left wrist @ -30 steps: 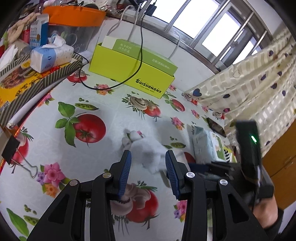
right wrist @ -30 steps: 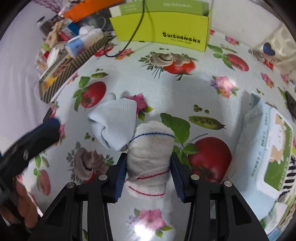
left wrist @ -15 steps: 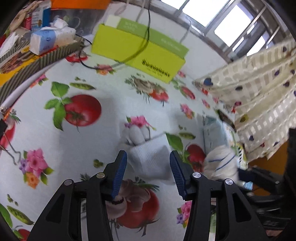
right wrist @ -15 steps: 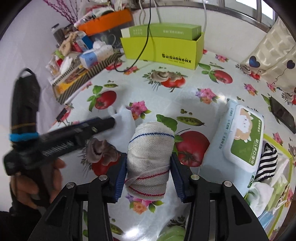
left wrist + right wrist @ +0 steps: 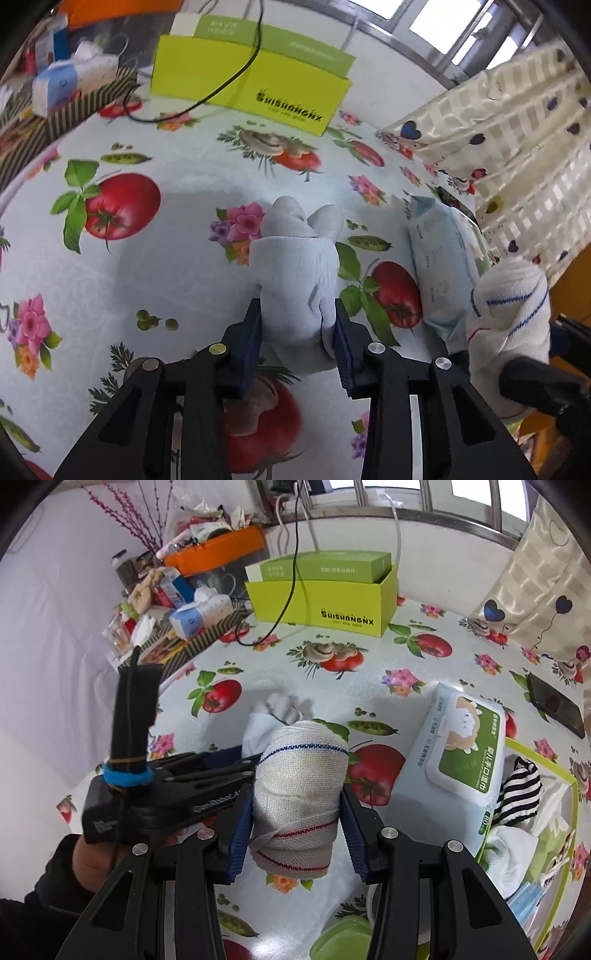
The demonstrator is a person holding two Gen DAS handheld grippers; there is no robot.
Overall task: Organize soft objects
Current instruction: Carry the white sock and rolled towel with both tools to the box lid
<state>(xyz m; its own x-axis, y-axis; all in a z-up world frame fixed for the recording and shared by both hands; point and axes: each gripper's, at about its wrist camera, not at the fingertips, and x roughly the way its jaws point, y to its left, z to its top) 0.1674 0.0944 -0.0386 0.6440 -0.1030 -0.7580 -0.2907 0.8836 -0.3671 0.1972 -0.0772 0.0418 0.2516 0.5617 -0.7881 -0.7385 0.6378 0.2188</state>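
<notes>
My left gripper [image 5: 297, 332] is shut on a pale blue sock bundle [image 5: 295, 273] that still rests on the fruit-print tablecloth [image 5: 177, 258]. My right gripper [image 5: 297, 823] is shut on a white rolled cloth with blue and red stripes [image 5: 301, 786] and holds it above the table. That cloth also shows at the right of the left wrist view [image 5: 506, 314]. The blue bundle [image 5: 258, 727] and the left gripper body [image 5: 177, 797] show behind the roll in the right wrist view.
A wet-wipes pack [image 5: 461, 760] lies to the right. A green-edged bin [image 5: 535, 834] at far right holds a striped sock and other soft items. A yellow-green box [image 5: 325, 602] with a black cable stands at the back. Clutter [image 5: 177, 602] fills the back left. A phone [image 5: 554, 705] lies right.
My left gripper moved forward around the blue bundle and closed on it. My right gripper lifted the striped roll up and away from the table, toward the right.
</notes>
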